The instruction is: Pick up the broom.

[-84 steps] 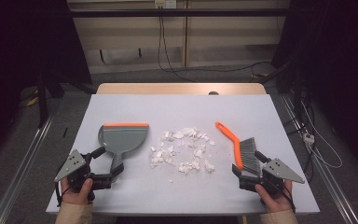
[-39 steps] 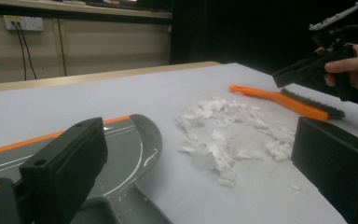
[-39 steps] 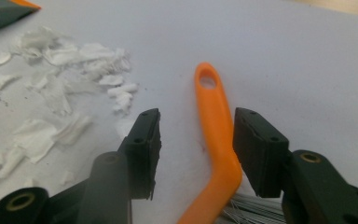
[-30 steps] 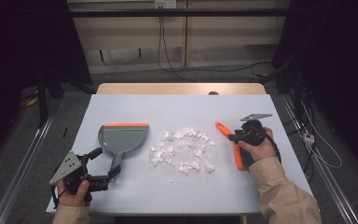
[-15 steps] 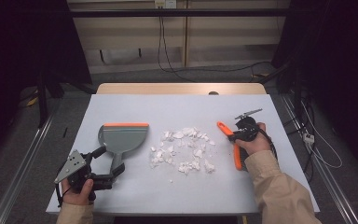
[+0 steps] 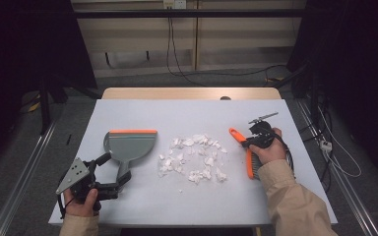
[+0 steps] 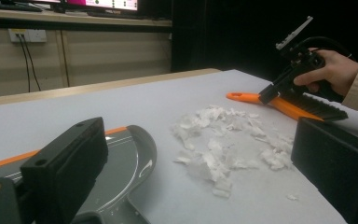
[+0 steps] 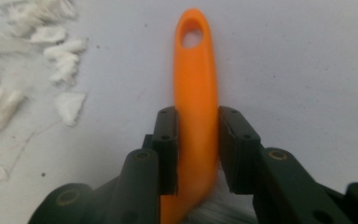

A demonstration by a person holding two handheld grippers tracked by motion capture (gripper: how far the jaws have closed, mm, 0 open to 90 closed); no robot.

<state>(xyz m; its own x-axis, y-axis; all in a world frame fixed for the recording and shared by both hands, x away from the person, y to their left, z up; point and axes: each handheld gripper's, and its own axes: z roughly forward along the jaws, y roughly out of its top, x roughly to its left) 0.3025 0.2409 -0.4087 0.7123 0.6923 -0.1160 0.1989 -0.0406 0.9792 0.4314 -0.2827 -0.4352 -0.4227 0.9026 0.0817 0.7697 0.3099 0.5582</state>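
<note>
White table (image 6: pixel 142 110) — right gripper (image 8: pixel 196 135) clamped on orange brush handle (image 8: pixel 195 88).

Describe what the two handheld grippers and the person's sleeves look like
Both grippers are black. The left gripper carries a grey three-cornered plate with small holes on top, and a dark cable trails from it. The right gripper has a similar plate and a black cable looping beside the hand. Its fingers are blocky, with round screw holes. The sleeves are beige.

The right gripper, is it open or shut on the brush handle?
Shut on it: the right gripper has both pads pressed against the orange brush handle.
</note>
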